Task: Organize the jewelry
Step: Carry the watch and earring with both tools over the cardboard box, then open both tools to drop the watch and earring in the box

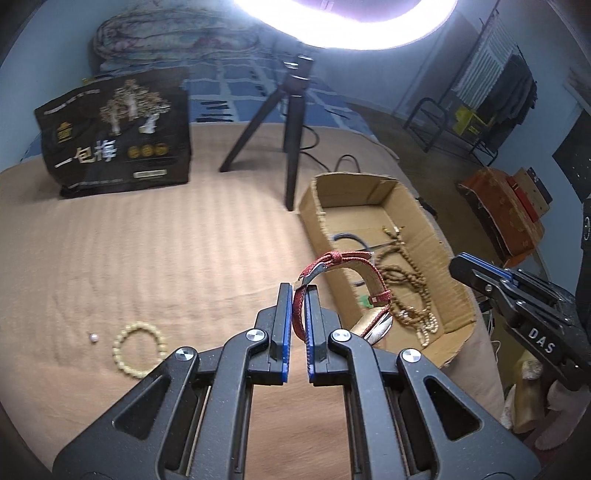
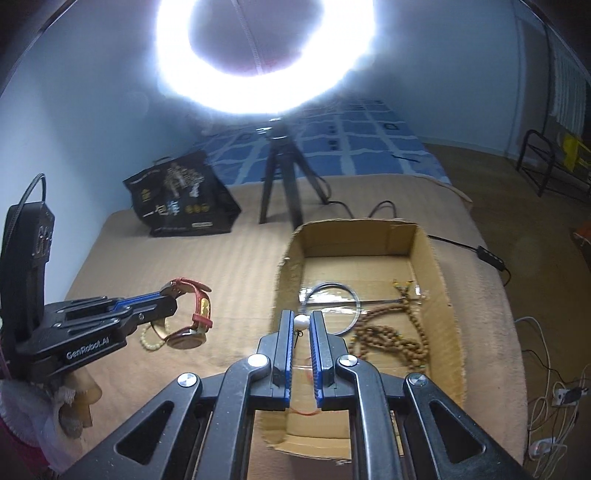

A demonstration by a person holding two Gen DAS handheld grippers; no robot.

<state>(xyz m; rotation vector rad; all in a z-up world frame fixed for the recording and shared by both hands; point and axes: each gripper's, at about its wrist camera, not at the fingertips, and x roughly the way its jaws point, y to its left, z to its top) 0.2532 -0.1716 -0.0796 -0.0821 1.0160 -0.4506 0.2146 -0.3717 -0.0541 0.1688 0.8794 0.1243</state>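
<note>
place: bedroom in a home | bed under a tan ribbed cover, blue checked sheet at its far end | folded floral quilt against the far pale-blue wall | radiator and clothes on a rack far right | ring light on a tripod stands on the bed

Light source: a ring light at 12 o'clock in both views, blown out to pure white.
Glare: a hazy bloom spreads from the ring over the blue wall (strongest in the right wrist view).
Brightness: the tan blanket is evenly lit; the room toward 3 o'clock is dim.
Distortion: fisheye bending, with black vignette in the corners.
Blur: slight smear on the cardboard box edges.
</note>
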